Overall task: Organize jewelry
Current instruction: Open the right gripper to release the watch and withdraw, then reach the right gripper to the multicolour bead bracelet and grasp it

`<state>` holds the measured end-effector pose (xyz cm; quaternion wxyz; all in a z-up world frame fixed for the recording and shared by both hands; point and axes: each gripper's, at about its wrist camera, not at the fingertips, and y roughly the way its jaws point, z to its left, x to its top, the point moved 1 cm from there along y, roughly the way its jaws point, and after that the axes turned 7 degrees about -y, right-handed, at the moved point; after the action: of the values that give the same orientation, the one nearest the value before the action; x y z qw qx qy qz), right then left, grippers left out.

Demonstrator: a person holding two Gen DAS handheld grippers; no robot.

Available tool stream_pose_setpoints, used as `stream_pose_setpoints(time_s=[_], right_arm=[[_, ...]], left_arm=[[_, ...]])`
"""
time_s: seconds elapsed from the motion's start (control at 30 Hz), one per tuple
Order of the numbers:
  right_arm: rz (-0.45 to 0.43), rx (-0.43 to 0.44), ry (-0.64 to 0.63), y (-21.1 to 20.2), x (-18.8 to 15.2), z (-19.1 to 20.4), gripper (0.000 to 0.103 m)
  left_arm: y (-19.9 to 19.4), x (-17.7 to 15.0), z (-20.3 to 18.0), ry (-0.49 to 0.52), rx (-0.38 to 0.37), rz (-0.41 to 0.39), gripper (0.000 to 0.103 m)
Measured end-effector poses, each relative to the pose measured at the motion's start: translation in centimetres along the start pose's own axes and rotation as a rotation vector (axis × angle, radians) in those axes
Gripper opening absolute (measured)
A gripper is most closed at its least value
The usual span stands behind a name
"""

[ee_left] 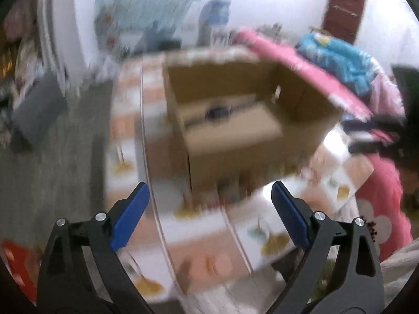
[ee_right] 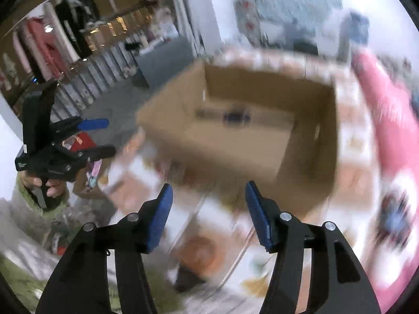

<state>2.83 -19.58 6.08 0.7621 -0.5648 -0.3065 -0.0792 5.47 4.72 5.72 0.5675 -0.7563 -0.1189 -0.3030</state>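
- Your left gripper: jaws spread wide, blue pads well apart, nothing between them; it hangs above the near part of the table, pointing down toward the cardboard box
- Your right gripper: jaws parted about halfway, blue fingers with a clear gap, nothing gripped; it too looks down at the cardboard box from the near side
- In the right wrist view your left gripper shows at far left, held in your hand; its two fingers point right, spread apart, empty; it sits left of the box and apart from it
- The box stands open-topped on the patterned tablecloth; you see straight into it in both views
- Inside, on the box floor toward the far wall, lies a small dark item, also seen in the right wrist view; blur is too heavy to say what piece of jewelry it is, or whether it is jewelry at all
- Neither gripper touches the box or the dark item
- Pink cloth lies to the right of the box, running along the far right edge of the table; blue fabric sits beyond it
- Both views are badly smeared; fine detail on the table is not readable
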Motion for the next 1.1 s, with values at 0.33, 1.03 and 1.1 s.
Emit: stream_pose_setpoints(time_s=[0.33, 1.03, 1.1], right_arm=[[0.127, -0.295, 0.067, 8.4, -6.1, 2.5, 0.056], [0.082, -0.390, 0.199, 10.1, -6.0, 3.0, 0.097], [0.067, -0.398, 0.205, 10.2, -6.0, 3.0, 0.097]], left_arm=[[8.4, -5.7, 0.2, -0.031, 0.190, 0.126, 0.091], [8.1, -7.0, 0.1, -0.077, 0.189, 0.009, 0.096], [7.9, -7.2, 0.0, -0.081, 0.195, 0.003, 0.096]])
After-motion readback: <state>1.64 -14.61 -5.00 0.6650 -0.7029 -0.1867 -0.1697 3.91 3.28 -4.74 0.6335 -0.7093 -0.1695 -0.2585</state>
